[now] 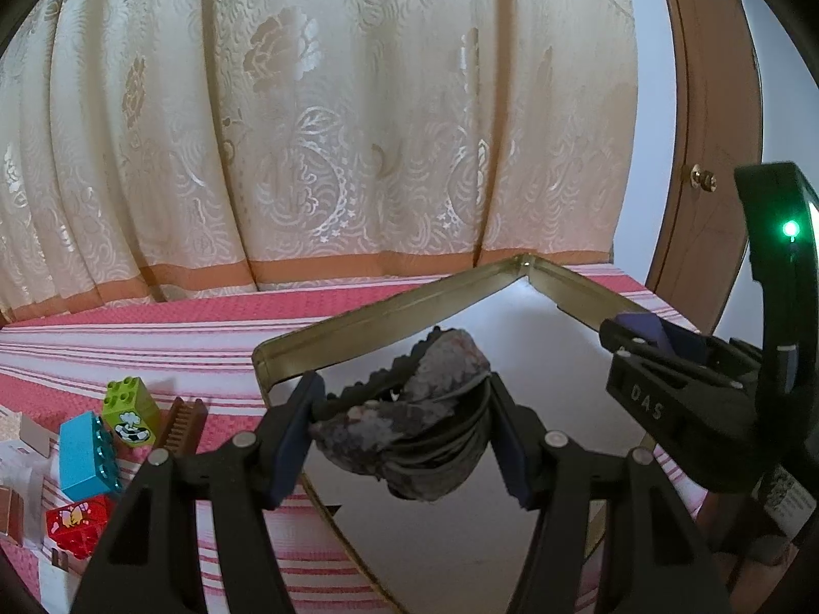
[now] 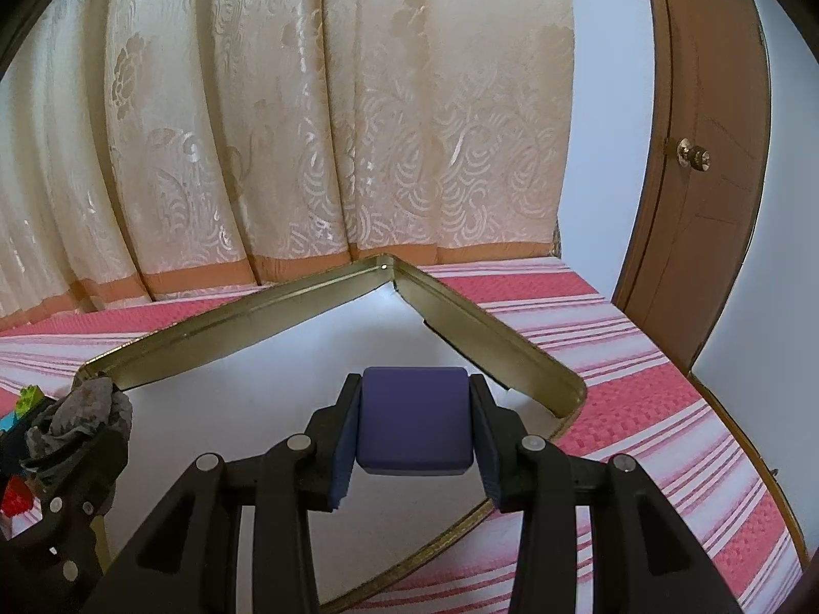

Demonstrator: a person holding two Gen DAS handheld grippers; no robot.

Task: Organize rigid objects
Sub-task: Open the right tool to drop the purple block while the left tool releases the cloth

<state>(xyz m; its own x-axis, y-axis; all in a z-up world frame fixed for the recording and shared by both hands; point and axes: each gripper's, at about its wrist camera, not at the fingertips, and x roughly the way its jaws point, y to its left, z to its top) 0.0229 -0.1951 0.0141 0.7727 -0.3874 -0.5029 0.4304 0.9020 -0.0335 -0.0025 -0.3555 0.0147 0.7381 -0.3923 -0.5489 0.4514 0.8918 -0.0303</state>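
Observation:
My left gripper [image 1: 404,435] is shut on a grey, rough stone-like lump [image 1: 409,419] and holds it over the white floor of a gold-rimmed tin tray [image 1: 358,317]. My right gripper [image 2: 414,435] is shut on a dark blue rounded block [image 2: 414,419] above the same tray [image 2: 245,317]. The right gripper with its block also shows at the right of the left wrist view [image 1: 660,373]. The left gripper with the lump also shows at the left edge of the right wrist view [image 2: 77,424].
Left of the tray on the red-and-white striped cloth [image 1: 153,337] lie a green brick [image 1: 128,409], a blue brick [image 1: 87,453], a red brick [image 1: 77,522] and a brown comb-like piece [image 1: 181,424]. A cream curtain [image 1: 307,128] hangs behind; a wooden door [image 2: 706,153] stands at right.

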